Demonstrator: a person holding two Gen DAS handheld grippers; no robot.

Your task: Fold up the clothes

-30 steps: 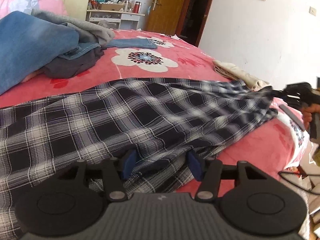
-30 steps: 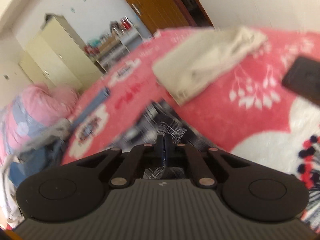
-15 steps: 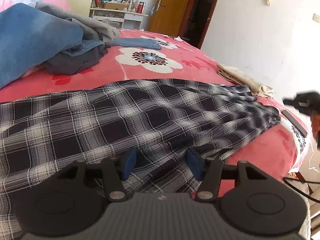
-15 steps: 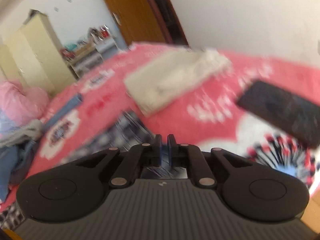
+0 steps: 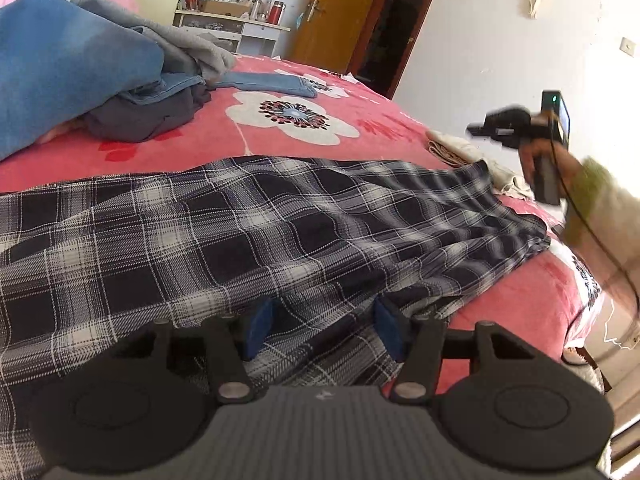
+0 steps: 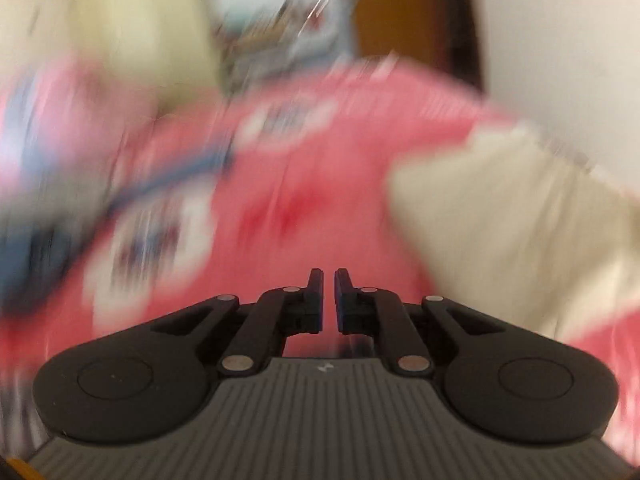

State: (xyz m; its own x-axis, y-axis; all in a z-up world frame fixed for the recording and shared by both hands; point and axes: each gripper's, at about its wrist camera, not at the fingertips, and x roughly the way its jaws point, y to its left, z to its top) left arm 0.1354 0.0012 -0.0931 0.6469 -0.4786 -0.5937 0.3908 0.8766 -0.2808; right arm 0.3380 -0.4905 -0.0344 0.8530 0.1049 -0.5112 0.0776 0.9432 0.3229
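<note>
Plaid garment (image 5: 256,232) lies spread flat across the pink floral bedspread (image 5: 208,136), directly ahead of and under the left gripper (image 5: 322,330); we note that gripper pitched downward toward the bed, its blue pads (image 5: 256,326) spread partway, cloth lying between and beneath them; we cannot tell whether the pads touch the fabric, but they do not pinch it.

Far right of the left gripper, we see the right gripper (image 5: 480,130) raised above the bed, past the garment's far end; a hand (image 5: 540,160) wraps its handle, a pale green sleeve (image 5: 600,208) trailing toward the frame edge, a cable hanging beside it; its nose points left, toward the bed's middle.

From the right wrist view, heavily blurred, we record the right gripper (image 6: 328,300) with its fingers nearly pressed together, a thin gap showing between them, nothing held; bare bedspread (image 6: 312,200) lies ahead of it; a cream folded cloth (image 6: 500,220) sits ahead and to its right.

Ahead and left of the left gripper: a heap of blue denim (image 5: 60,64), grey and dark clothes on the bed; further ahead, a white shelf unit (image 5: 232,28) and a wooden door (image 5: 340,12).
</note>
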